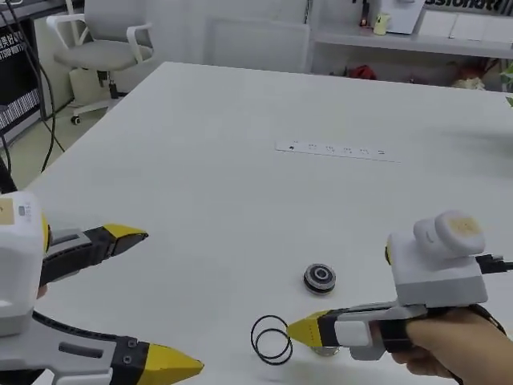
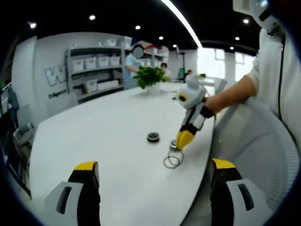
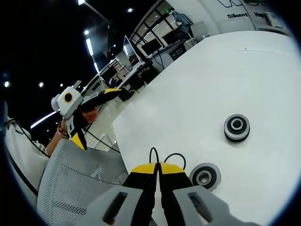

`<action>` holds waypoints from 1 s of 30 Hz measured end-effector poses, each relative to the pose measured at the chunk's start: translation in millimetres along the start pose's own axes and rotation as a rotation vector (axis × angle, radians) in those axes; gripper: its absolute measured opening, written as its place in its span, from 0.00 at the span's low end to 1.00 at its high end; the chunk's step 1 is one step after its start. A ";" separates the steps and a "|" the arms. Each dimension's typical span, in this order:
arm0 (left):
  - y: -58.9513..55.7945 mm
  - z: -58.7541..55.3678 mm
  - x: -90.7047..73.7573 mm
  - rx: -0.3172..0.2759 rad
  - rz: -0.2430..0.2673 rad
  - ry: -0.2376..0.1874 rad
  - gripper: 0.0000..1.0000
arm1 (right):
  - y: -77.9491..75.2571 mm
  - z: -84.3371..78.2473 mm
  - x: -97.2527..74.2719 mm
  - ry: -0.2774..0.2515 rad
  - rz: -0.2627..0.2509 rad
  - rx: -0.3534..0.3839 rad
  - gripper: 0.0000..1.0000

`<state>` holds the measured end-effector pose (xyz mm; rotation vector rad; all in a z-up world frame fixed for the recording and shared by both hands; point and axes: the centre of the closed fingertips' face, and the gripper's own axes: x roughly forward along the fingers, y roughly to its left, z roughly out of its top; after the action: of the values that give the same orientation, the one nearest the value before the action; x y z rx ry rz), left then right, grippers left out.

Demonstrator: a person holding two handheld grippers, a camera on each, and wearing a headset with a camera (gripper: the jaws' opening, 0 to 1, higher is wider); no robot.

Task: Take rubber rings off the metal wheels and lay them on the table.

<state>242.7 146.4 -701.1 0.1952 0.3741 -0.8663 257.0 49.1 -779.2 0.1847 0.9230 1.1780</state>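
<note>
**Head view:** The right gripper (image 1: 298, 330), jaws pressed together, noses against two thin black rubber rings (image 1: 271, 338) lying loose on the table (image 1: 240, 160). Whether it pinches one cannot be told. A wheel (image 1: 321, 277) with its black ring on sits just beyond the tip. The left gripper (image 1: 148, 298) gapes wide, holding nothing.

**Left gripper view:** Rings and wheels lie well ahead of its open jaws.

**Right gripper view:** A second wheel (image 3: 204, 175) sits just right of the closed tips.

The rings look light, soft and stretchy, and are probably best hooked at the outer edge. The wheels look small and hard, and are likely to slide.
</note>
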 end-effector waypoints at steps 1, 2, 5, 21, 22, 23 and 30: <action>0.0 -0.7 0.2 -0.002 0.000 0.001 0.99 | -0.2 -2.2 1.2 0.011 -0.002 -0.008 0.00; 0.0 -1.6 0.1 -0.004 0.000 0.004 0.99 | -0.6 -3.7 2.9 0.016 -0.007 -0.016 0.00; 0.3 -4.0 -0.3 -0.008 0.003 0.009 0.99 | 0.3 -5.2 5.0 0.024 -0.006 -0.022 0.00; -3.3 -8.9 0.2 -0.015 -0.006 0.025 0.98 | -10.8 -15.6 13.5 0.072 -0.067 -0.104 0.00; -3.5 -8.9 0.1 -0.015 -0.006 0.026 0.98 | -11.1 -15.2 13.3 0.070 -0.069 -0.106 0.00; -3.8 -8.9 0.0 -0.014 -0.008 0.026 0.98 | -11.6 -14.4 12.9 0.068 -0.072 -0.108 0.00; -3.1 -9.2 -1.2 -0.011 -0.008 0.031 0.98 | -15.6 -11.3 9.4 0.065 -0.082 -0.114 0.01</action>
<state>237.4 148.2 -709.2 0.1973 0.4083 -0.8693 260.9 47.0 -800.2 0.0167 0.9091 1.1620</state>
